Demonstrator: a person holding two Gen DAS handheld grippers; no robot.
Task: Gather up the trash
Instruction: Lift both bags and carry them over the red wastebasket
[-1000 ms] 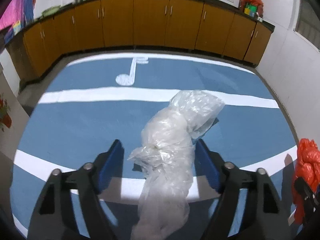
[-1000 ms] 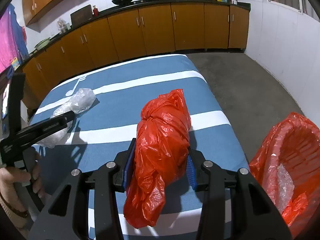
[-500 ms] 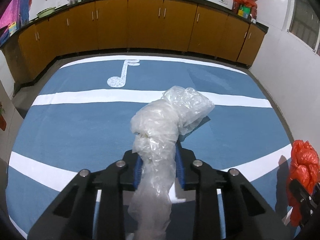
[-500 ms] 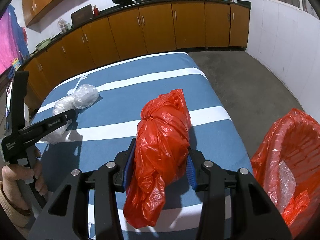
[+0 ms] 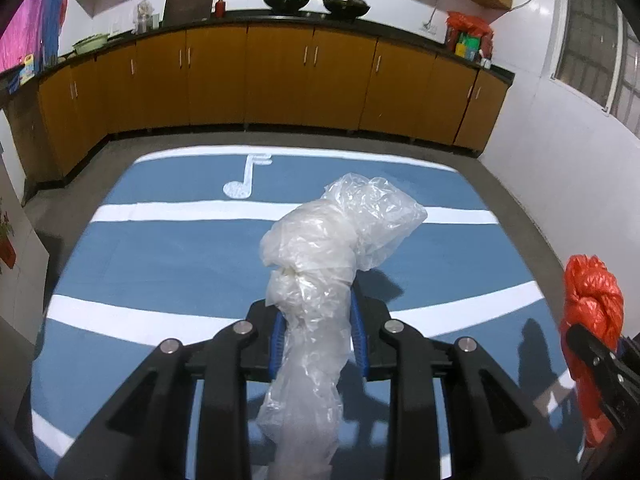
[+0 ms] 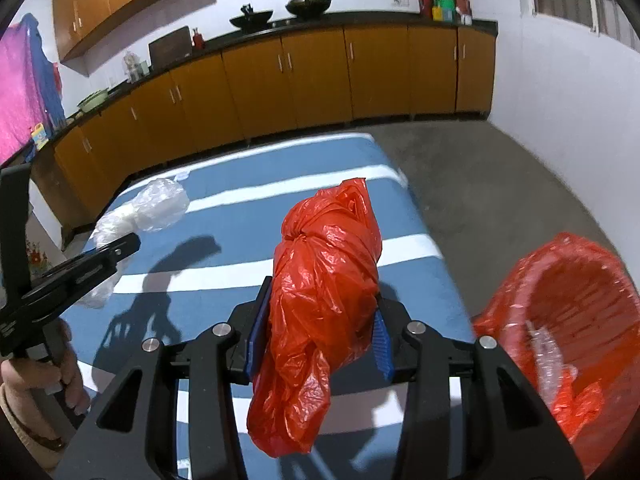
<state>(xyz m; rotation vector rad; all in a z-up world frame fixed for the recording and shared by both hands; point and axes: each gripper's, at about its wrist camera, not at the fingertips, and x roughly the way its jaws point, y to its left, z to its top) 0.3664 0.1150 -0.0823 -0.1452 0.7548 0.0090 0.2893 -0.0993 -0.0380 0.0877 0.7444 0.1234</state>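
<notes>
A crumpled clear plastic bag (image 5: pixel 320 256) hangs above the blue striped table (image 5: pixel 160 256), with my left gripper (image 5: pixel 318 336) shut on its knotted middle. From the right wrist view the same clear plastic bag (image 6: pixel 148 208) and the left gripper (image 6: pixel 120 248) show at the left. My right gripper (image 6: pixel 318 336) is shut on a knotted red plastic bag (image 6: pixel 324 280), lifted off the table (image 6: pixel 224 240). That red plastic bag (image 5: pixel 592 300) appears at the right edge of the left wrist view. A bin lined with a red bag (image 6: pixel 576 320) stands on the floor beside the table, to my right.
Orange cabinets (image 5: pixel 280 80) with a dark counter run along the far wall and carry woks and bottles. Grey floor (image 6: pixel 480 184) lies between table and white wall. A hand (image 6: pixel 36 384) holds the left gripper's handle. The bin holds clear and red scraps (image 6: pixel 556 376).
My left gripper closed on the clear bag and lifted it off the table. My right gripper, still holding the red bag, rose a little too.
</notes>
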